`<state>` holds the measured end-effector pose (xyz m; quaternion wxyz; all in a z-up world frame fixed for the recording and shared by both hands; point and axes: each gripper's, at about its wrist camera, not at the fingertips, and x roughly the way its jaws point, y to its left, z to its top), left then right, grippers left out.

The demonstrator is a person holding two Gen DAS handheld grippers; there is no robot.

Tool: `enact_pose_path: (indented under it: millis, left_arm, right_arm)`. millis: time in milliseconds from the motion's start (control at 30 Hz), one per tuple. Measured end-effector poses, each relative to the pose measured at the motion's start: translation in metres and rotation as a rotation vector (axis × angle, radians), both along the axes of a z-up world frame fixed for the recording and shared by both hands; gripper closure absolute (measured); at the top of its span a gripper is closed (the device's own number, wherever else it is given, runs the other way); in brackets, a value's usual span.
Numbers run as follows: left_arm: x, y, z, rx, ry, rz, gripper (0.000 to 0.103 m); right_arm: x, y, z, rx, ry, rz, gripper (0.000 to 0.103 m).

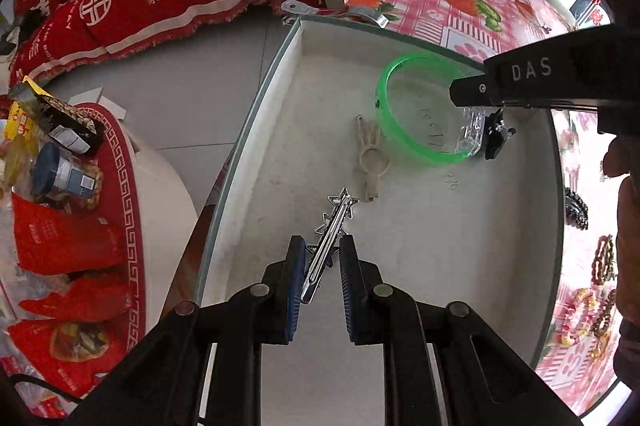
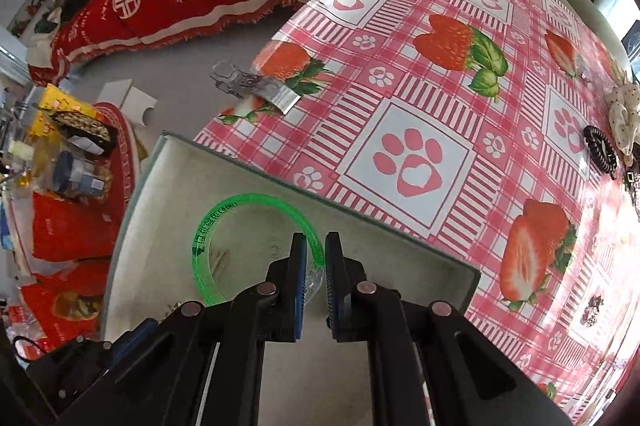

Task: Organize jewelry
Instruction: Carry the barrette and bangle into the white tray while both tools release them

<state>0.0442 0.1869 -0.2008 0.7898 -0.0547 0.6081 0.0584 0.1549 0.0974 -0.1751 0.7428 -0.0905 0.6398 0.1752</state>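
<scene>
A white tray (image 1: 400, 266) sits at the table's edge. In the left wrist view my left gripper (image 1: 322, 250) straddles a silver star hair clip (image 1: 330, 230) lying in the tray; the jaws stand apart and do not press it. A beige hair clip (image 1: 370, 158) lies just beyond. A green translucent bangle (image 1: 394, 130) rests in the tray's far part. My right gripper (image 2: 316, 246) holds the bangle (image 2: 208, 238) by its clear clasp section, jaws close around the band. The right gripper's body (image 1: 540, 78) shows in the left wrist view.
The table wears a pink strawberry and paw-print cloth (image 2: 420, 106). A clear clip (image 2: 256, 86) clamps the cloth's edge. A black coil hair tie (image 2: 598, 148), a cream scrunchie (image 2: 624, 114) and bead bracelets (image 1: 600, 262) lie on the cloth. A snack-laden stool (image 1: 80, 206) stands left.
</scene>
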Motion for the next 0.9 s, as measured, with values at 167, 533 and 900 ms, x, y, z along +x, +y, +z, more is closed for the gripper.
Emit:
enact_pose_path:
  millis: [167, 533, 900]
  left_arm:
    - [0.001, -0.004, -0.001, 0.020, -0.005, -0.008, 0.079]
    - [0.004, -0.009, 0.001, 0.068, 0.013, -0.046, 0.079]
    - [0.002, -0.015, 0.009, 0.090, 0.010, -0.071, 0.079]
  right_arm:
    - [0.002, 0.002, -0.008, -0.031, -0.002, 0.000, 0.093]
    - [0.005, 0.010, -0.014, -0.057, 0.005, 0.003, 0.093]
    - [0.002, -0.004, 0.003, 0.029, 0.020, -0.022, 0.056]
